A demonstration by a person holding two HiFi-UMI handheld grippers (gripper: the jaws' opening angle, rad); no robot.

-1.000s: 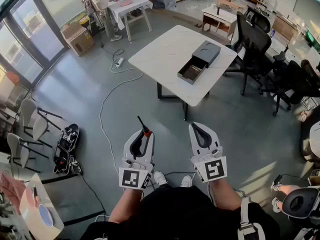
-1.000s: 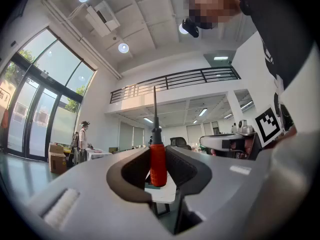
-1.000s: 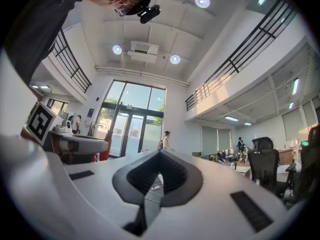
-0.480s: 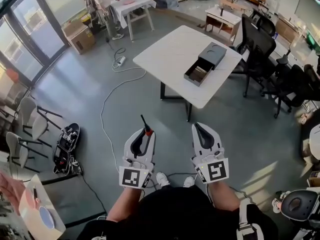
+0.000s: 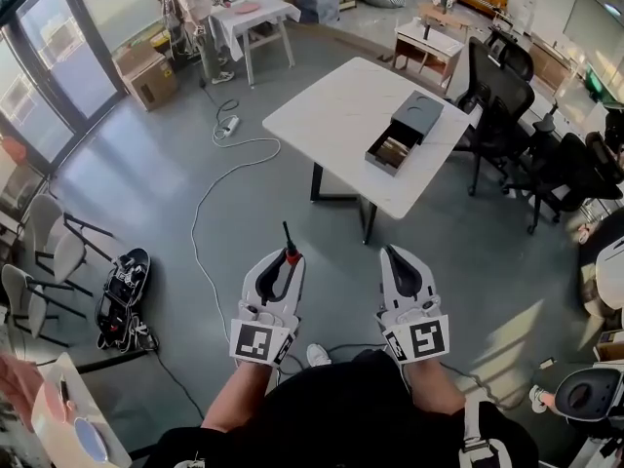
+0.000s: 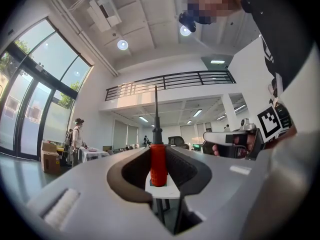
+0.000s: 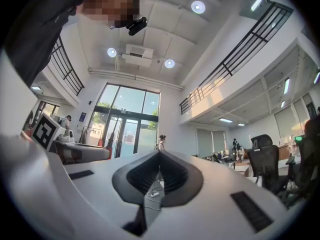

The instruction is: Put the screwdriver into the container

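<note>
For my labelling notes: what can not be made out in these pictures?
Head view: what lies in the container's open drawer; too small.
Head and left gripper views: the screwdriver's tip type; too thin.
Right gripper view: the container; it does not show here.

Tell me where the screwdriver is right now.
In the head view the screwdriver sits lower centre, clamped by its red handle in the left tongs, shaft pointing toward the white table, well short of the container on it.

White table (image 5: 327, 115), black chairs (image 5: 499, 100), cardboard box (image 5: 146, 73)
</note>
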